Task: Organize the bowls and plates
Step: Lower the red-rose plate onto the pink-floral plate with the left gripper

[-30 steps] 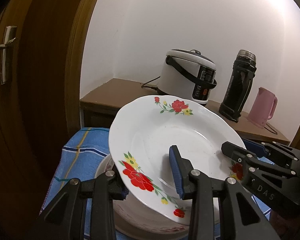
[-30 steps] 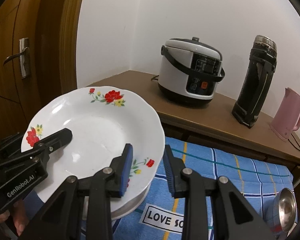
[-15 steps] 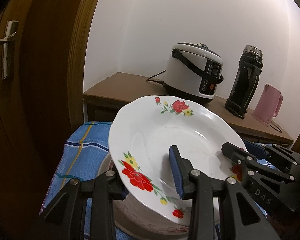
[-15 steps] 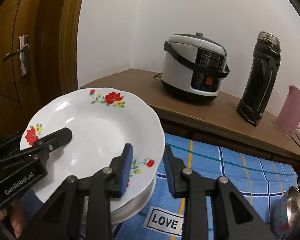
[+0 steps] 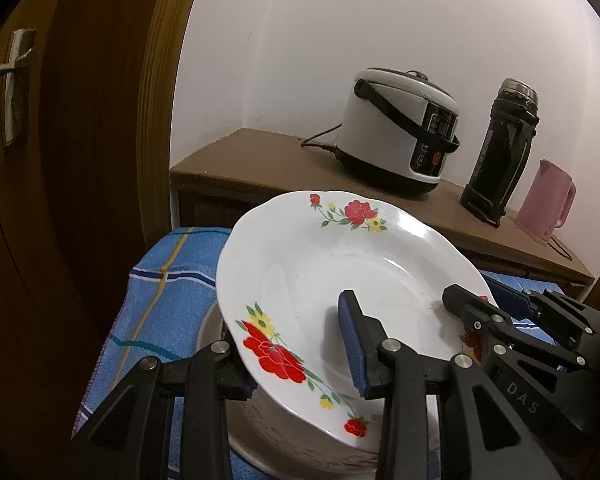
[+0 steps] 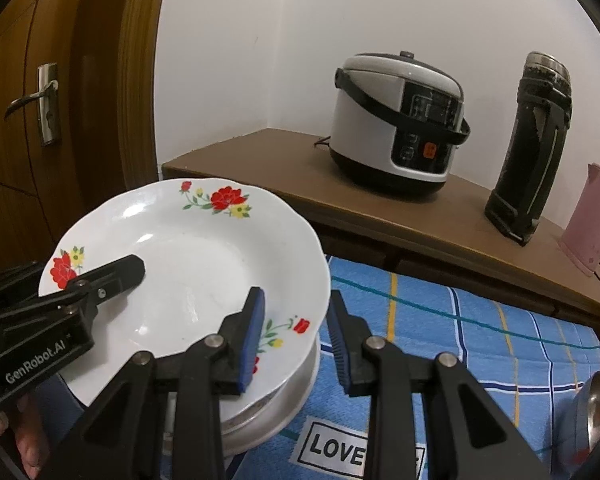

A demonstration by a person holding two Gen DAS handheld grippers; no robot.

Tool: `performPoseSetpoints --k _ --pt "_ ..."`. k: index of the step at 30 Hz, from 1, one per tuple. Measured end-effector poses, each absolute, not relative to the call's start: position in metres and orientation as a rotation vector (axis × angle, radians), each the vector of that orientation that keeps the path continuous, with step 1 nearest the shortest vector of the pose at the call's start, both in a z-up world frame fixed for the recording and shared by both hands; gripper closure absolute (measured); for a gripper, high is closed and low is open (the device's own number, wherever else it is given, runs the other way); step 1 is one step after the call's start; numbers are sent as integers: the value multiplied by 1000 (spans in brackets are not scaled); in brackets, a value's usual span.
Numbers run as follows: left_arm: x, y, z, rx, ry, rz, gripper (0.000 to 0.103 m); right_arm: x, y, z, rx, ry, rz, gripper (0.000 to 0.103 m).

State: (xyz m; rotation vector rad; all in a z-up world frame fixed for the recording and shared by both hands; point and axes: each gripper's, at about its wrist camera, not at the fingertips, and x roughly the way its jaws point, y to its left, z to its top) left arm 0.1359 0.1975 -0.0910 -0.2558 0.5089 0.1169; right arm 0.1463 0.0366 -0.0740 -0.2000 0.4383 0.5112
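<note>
Both hand-held grippers point slightly downward: the left hand-held gripper and the right hand-held gripper each straddle the plate rim, fingers partly apart.

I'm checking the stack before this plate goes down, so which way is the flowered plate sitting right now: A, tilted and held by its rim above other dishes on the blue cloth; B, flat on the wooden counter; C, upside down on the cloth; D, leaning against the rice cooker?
A: the flowered plate is tilted, each hand-held gripper straddling its rim, above the white dishes stacked on the blue cloth.
</note>
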Motion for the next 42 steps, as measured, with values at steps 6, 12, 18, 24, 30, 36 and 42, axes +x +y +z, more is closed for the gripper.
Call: performPoseSetpoints --k 6,12,18,24,30,36,42 --pt "137 199 -93 -268 520 124 64 148 39 -76 -206 430 517 71" --pt "141 201 -96 -278 543 128 64 150 39 -80 -203 438 526 71" --pt "144 203 -98 -291 569 128 65 154 39 -83 -207 450 538 71" --pt "147 204 -101 -309 596 117 65 155 39 -85 -211 459 546 71" --pt "149 204 -104 -321 612 110 65 158 40 -86 -216 460 558 71" --pt "149 205 -105 -333 627 102 65 161 38 -86 -210 469 579 71" --pt "149 205 -107 -335 648 107 65 165 38 -87 -229 496 595 71"
